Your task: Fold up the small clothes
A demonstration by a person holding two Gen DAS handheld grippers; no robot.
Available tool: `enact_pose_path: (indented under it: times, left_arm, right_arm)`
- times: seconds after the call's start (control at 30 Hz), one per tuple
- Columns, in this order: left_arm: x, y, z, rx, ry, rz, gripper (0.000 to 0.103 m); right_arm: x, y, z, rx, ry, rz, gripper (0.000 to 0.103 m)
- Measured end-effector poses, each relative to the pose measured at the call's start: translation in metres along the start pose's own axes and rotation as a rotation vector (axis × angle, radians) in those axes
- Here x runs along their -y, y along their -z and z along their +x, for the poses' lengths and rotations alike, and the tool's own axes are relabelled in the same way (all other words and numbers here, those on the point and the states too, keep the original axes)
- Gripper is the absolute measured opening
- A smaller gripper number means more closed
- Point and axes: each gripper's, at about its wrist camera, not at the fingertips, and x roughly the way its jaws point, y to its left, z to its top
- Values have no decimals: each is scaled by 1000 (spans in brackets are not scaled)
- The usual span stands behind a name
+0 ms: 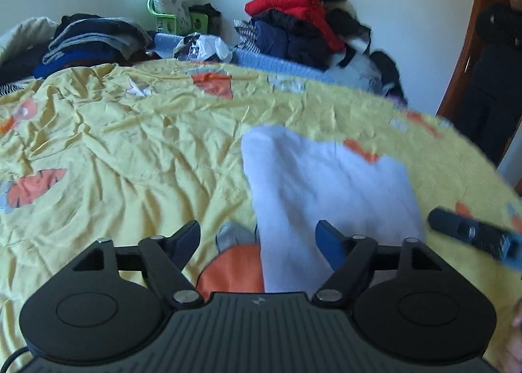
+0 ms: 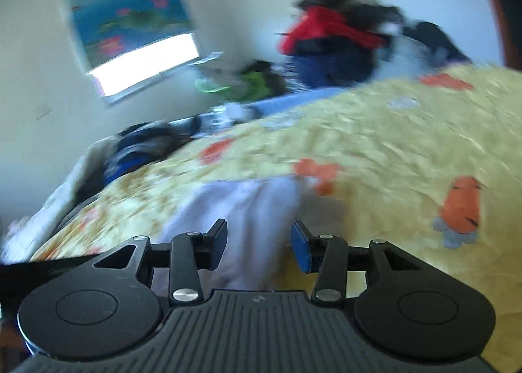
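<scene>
A small white garment [image 1: 329,184] lies flat on the yellow patterned bedspread [image 1: 130,144]. My left gripper [image 1: 257,237] is open and empty, hovering over the garment's near left edge. The tip of the right gripper [image 1: 473,232] shows at the garment's right side in the left wrist view. In the blurred right wrist view my right gripper [image 2: 259,242] is open and empty, with the white garment [image 2: 248,210] between and beyond its fingers.
Piles of clothes stand at the back: a dark stack [image 1: 94,43] at left, and red and navy jackets [image 1: 293,21] at right. A green basket [image 1: 169,14] stands by the wall. A person in dark clothing [image 1: 492,73] stands by the door at right.
</scene>
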Motion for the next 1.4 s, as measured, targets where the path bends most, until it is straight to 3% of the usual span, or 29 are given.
enact_pose_path:
  times: [0.07, 0.13, 0.17, 0.23, 0.27, 0.5, 0.73, 0.83, 0.93, 1.4]
  left_arm:
    - [7, 5, 12, -59, -32, 27, 78]
    - [6, 8, 14, -83, -23, -9, 78]
    - [5, 10, 9, -85, 0, -25, 78]
    - [6, 13, 3, -75, 0, -18, 78]
    - [6, 16, -1, -67, -15, -9, 78]
    - [7, 38, -21, -43, -40, -34, 78]
    - [14, 63, -38, 1, -113, 0, 79]
    - [15, 71, -38, -8, -123, 3, 80]
    - [17, 76, -39, -10, -144, 17, 80]
    - [21, 83, -46, -14, -165, 23, 80]
  right_arm:
    - [-6, 7, 11, -102, -83, -36, 43]
    - [-7, 15, 31, -167, -14, -73, 43]
    - [-4, 17, 37, -174, 33, -74, 34]
    - [3, 14, 33, -162, 38, -7, 35]
    - [4, 11, 26, -147, 11, 23, 41]
    - [-9, 31, -2, -130, 0, 36, 44]
    - [-21, 59, -14, -181, 49, -26, 45]
    - [-28, 66, -20, -179, 82, -86, 52]
    - [-30, 70, -23, -181, 85, -94, 54]
    - [-29, 76, -34, -189, 101, -107, 65]
